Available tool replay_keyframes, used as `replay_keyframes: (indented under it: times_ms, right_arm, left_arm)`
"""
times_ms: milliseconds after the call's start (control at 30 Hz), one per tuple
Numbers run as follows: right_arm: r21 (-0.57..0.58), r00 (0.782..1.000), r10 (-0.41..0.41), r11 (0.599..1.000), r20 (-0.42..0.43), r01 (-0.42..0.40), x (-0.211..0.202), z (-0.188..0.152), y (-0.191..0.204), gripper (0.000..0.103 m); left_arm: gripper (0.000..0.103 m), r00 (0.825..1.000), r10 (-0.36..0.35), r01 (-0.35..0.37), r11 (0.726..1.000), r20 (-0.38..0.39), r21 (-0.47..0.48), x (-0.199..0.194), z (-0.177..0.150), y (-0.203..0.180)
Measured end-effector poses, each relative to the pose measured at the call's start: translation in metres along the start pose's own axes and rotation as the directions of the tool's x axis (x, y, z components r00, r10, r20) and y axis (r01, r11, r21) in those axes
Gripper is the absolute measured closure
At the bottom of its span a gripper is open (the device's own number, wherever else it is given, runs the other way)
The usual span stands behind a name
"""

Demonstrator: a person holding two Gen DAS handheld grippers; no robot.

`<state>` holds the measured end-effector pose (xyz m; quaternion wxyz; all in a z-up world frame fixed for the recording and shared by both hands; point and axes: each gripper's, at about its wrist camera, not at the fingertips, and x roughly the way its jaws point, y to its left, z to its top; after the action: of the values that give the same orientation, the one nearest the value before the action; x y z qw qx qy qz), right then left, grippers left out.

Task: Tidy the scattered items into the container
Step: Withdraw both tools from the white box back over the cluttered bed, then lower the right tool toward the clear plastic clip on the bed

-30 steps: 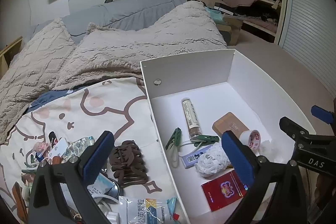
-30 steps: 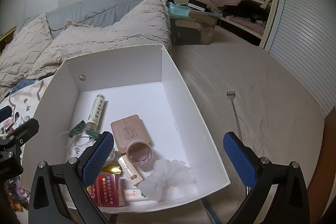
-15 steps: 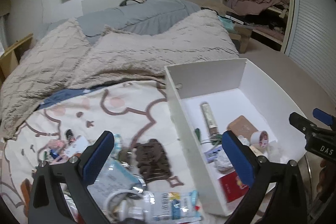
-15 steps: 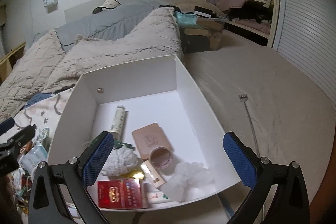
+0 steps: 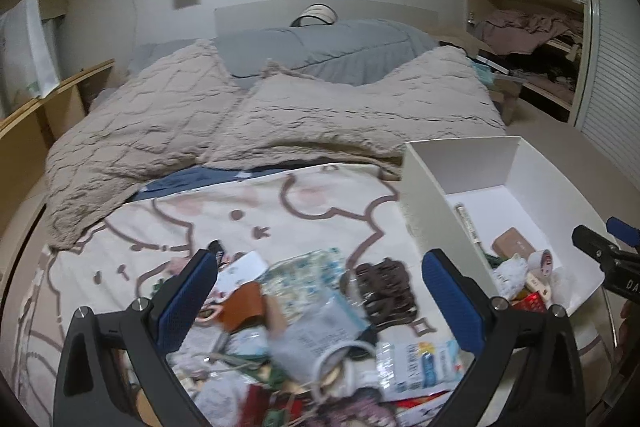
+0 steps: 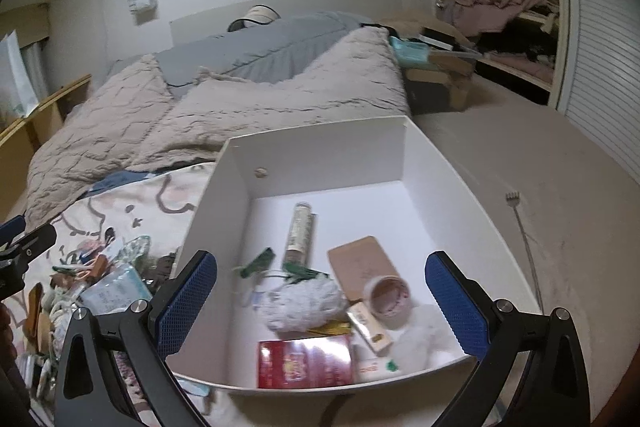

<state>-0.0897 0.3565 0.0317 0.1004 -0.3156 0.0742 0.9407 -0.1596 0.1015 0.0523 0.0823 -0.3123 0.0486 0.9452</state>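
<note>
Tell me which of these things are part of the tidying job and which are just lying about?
Part of the job:
white box
brown hair claw on the bedspread
blue-and-white packet
left gripper, open over the pile
right gripper, open over the box

Just lying about:
beige blanket
back scratcher on the floor
closet clothes

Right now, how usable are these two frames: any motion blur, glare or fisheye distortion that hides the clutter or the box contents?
Left wrist view: the clutter pile is smeared by motion blur, labels unreadable; the left claw stays sharp. Right wrist view: milder blur, yet the red packet and tape roll in the white box remain recognisable. Both views: dim indoor light, no glare, dark fisheye corners, bowed edges.
</note>
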Motion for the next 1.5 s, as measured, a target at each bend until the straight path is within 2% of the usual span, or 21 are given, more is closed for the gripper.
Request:
replay_keyframes:
  times_ms: [167,367,733,1067,1267,1400,1500]
  right_arm:
    - [-0.030,0.998,0.067,0.997,0.019,-0.066,-0.005,-0.003,0.025,0.000]
    - [-0.097,0.982,0.181,0.980,0.048,-0.176,-0.016,-0.008,0.066,0.000]
    - [-0.204,0.956,0.292,0.937,0.007,-0.285,-0.019,-0.028,0.123,0.000]
    - [-0.283,0.943,0.328,0.901,-0.048,-0.328,-0.017,-0.050,0.168,0.000]
    - [-0.386,0.933,0.340,0.850,-0.119,-0.359,-0.008,-0.078,0.203,0.000]
    - [-0.440,0.924,0.326,0.813,-0.199,-0.381,0.012,-0.104,0.228,0.000]
    - [-0.469,0.927,0.301,0.800,-0.225,-0.374,0.024,-0.118,0.242,0.000]
  left_arm:
    - [0.000,0.999,0.032,-0.032,0.999,0.002,-0.018,-0.012,-0.015,0.027]
    - [0.000,0.998,0.066,-0.066,0.996,0.005,-0.059,-0.027,-0.029,0.060]
    - [0.000,0.989,0.142,-0.137,0.981,0.032,-0.134,-0.052,-0.058,0.116]
    - [0.000,0.987,0.159,-0.156,0.979,0.013,-0.130,-0.045,-0.087,0.133]
    - [0.000,0.983,0.178,-0.180,0.982,-0.042,-0.059,-0.032,-0.109,0.131]
    - [0.000,0.983,0.166,-0.171,0.983,-0.079,-0.070,-0.030,-0.126,0.136]
    - [0.000,0.981,0.163,-0.173,0.980,-0.100,-0.095,-0.033,-0.138,0.142]
